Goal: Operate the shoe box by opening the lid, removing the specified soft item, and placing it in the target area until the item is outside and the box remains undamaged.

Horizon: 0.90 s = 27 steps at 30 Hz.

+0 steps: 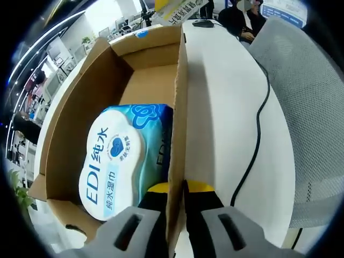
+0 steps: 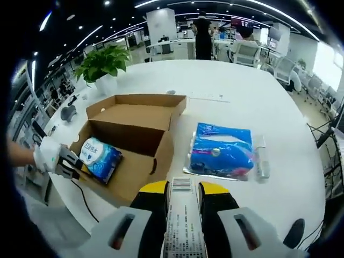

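The shoe box (image 2: 131, 141) is sitting open on the white table (image 2: 242, 97), and I am clamping its near side wall with my left gripper (image 1: 176, 189), one jaw inside the box, one outside. From that gripper the wet-wipe pack (image 1: 121, 156) is lying just ahead inside the box, long axis running along the clamped wall, so the left gripper is nearer. My right gripper (image 2: 183, 188) is pinching a white barcoded strip (image 2: 183, 226), well apart from the box; I am counting one pack inside and one blue tissue pack (image 2: 223, 150) beside the box.
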Available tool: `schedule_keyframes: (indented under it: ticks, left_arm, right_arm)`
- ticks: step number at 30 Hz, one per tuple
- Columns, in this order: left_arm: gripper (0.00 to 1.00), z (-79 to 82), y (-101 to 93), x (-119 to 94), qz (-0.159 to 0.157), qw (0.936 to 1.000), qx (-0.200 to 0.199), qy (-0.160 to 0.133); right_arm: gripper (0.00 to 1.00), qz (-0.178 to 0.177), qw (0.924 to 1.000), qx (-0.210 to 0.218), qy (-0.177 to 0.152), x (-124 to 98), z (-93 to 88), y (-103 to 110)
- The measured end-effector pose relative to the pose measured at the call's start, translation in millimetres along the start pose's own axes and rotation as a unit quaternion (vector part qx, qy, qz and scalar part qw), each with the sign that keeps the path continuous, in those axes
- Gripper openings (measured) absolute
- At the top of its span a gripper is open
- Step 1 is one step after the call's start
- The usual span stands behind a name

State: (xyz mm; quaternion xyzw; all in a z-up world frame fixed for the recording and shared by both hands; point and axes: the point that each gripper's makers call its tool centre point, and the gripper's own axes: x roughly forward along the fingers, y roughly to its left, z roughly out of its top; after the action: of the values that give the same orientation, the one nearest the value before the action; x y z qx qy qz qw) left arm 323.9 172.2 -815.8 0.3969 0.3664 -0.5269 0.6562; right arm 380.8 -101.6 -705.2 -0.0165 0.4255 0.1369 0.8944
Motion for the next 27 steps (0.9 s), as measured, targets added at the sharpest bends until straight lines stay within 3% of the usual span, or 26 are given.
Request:
schedule_keyframes:
  ticks: [6, 20, 27]
  left_arm:
    - [0.04, -0.2, -0.1, -0.1, 0.000, 1.0000, -0.001, 0.000]
    - [0.04, -0.2, -0.3, 0.3, 0.000, 1.0000, -0.002, 0.000]
    - [0.04, 0.2, -0.5, 0.1, 0.000, 1.0000, -0.001, 0.001]
  right_arm:
    - [0.19, -0.005, 0.9990, 0.043, 0.005, 9.0, -19.0, -4.9]
    - [0.19, -0.043, 0.9979, 0.047, 0.008, 14.1, -51.7, -17.8]
    - [0.19, -0.055, 0.9981, 0.028, 0.002, 11.5, -56.3, -15.6]
